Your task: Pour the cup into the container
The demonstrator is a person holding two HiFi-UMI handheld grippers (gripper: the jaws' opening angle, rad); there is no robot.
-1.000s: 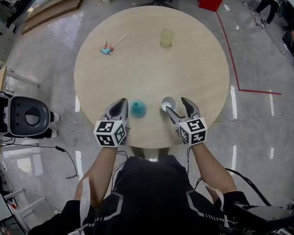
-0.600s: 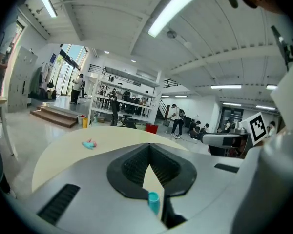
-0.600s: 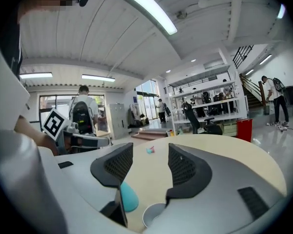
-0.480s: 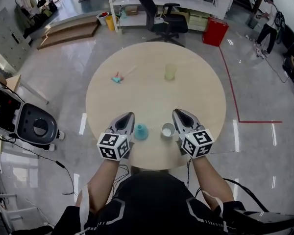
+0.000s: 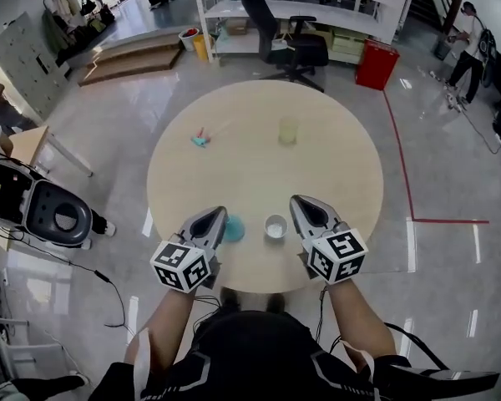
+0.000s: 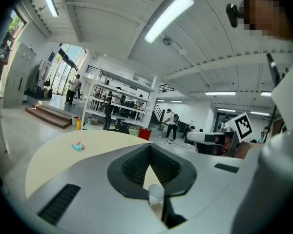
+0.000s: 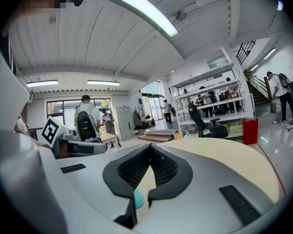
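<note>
A small white cup [image 5: 275, 226] stands upright near the front edge of the round beige table [image 5: 259, 170]. A small teal vessel [image 5: 233, 228] stands just left of it. My left gripper [image 5: 216, 215] rests at the teal vessel's left, jaws shut and empty. My right gripper [image 5: 297, 201] is beside the white cup on its right, apart from it, also shut and empty. The white cup [image 6: 155, 193] shows behind the closed jaws of the left gripper [image 6: 150, 149] in its own view. Likewise the teal vessel [image 7: 138, 198] peeks past the right gripper [image 7: 150, 147].
A pale yellow translucent cup [image 5: 288, 130] stands at the table's far side. A small teal and pink item [image 5: 200, 139] lies far left. Beyond the table are an office chair [image 5: 285, 47], a red bin [image 5: 377, 64] and shelving. A grey machine [image 5: 54, 215] sits on the floor at left.
The right gripper stood open around the white cup a second ago; it has closed empty and now sits beside the cup. Both grippers drew back toward the near edge as the head view tilted up.
</note>
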